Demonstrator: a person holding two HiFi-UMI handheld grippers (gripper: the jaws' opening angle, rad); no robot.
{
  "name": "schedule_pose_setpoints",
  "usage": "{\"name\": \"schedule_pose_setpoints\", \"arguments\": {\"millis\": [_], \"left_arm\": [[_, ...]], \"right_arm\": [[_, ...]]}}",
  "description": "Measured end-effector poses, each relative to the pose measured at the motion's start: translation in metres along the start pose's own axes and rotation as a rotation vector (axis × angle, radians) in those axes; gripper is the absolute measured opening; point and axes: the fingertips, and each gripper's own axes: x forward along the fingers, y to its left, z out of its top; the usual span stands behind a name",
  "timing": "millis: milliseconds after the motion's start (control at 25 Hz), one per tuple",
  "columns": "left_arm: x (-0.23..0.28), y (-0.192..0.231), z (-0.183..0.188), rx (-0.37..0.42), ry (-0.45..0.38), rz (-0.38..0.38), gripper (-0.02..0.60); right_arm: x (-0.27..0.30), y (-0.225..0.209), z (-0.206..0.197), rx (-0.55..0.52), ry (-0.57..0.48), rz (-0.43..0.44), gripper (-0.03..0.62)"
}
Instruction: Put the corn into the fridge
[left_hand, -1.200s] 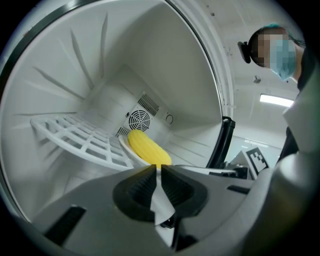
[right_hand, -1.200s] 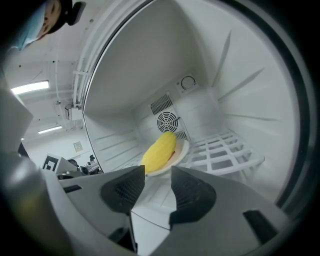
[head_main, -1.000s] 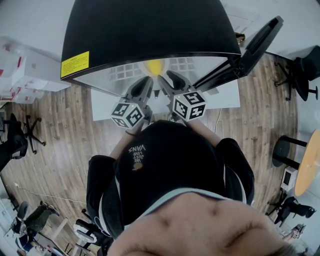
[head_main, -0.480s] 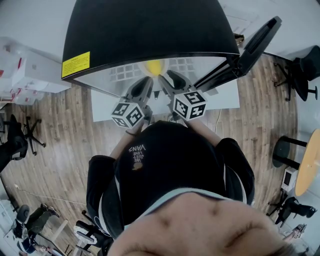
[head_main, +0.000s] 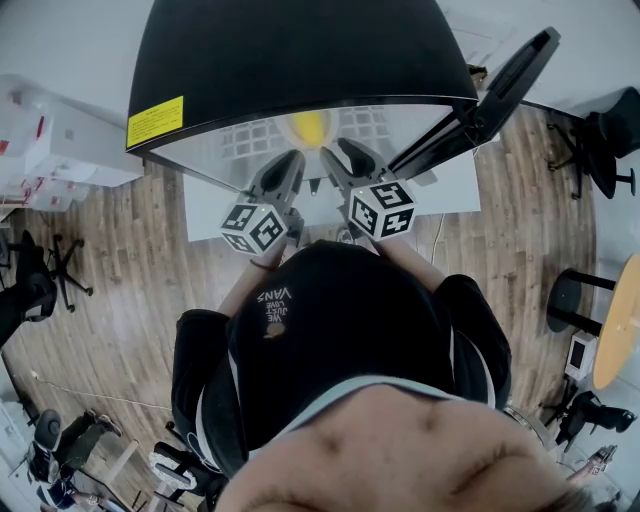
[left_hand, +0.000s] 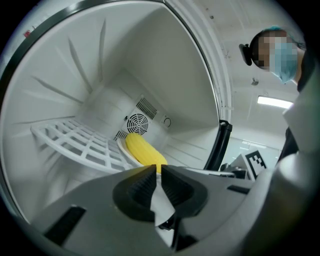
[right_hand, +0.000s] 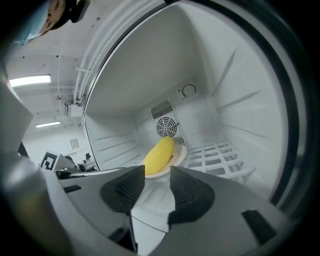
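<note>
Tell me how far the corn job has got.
Done: the corn lies on a white plate deep in the fridge, by the rear fan. In hand: nothing; the left claw is all but closed on air, the right claw open and empty. Left: probably only pulling out and shutting the door, which stands open.

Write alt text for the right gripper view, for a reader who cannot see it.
A yellow corn lies on a white plate inside a white fridge, in front of a round fan grille. A white wire shelf is to its right. The right gripper fills the foreground, jaws apart and empty.
</note>
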Motion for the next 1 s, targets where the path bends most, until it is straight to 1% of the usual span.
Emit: {"name": "schedule_pose_setpoints", "arguments": {"millis": [120, 320, 480, 680, 1000], "left_arm": [[-0.004, -0.002, 0.003, 0.007, -0.007, -0.014, 0.039], [-0.011, -0.007, 0.005, 0.032, -0.011, -0.032, 0.04], [-0.023, -0.007, 0.008, 0.008, -0.024, -0.055, 0.035], [-0.036, -0.009, 0.01, 0.043, -0.025, -0.081, 0.035], [-0.054, -0.009, 0.013, 0.056, -0.013, -0.127, 0.035]], "right_arm": [[-0.004, 0.002, 0.002, -0.016, -0.013, -0.014, 0.155], [-0.014, 0.008, 0.004, -0.04, -0.046, -0.037, 0.11], [-0.019, 0.019, 0.003, -0.047, -0.061, -0.057, 0.085], [-0.026, 0.029, 0.0, -0.044, -0.087, -0.089, 0.036], [-0.036, 0.046, -0.008, -0.048, -0.119, -0.164, 0.02]]}}
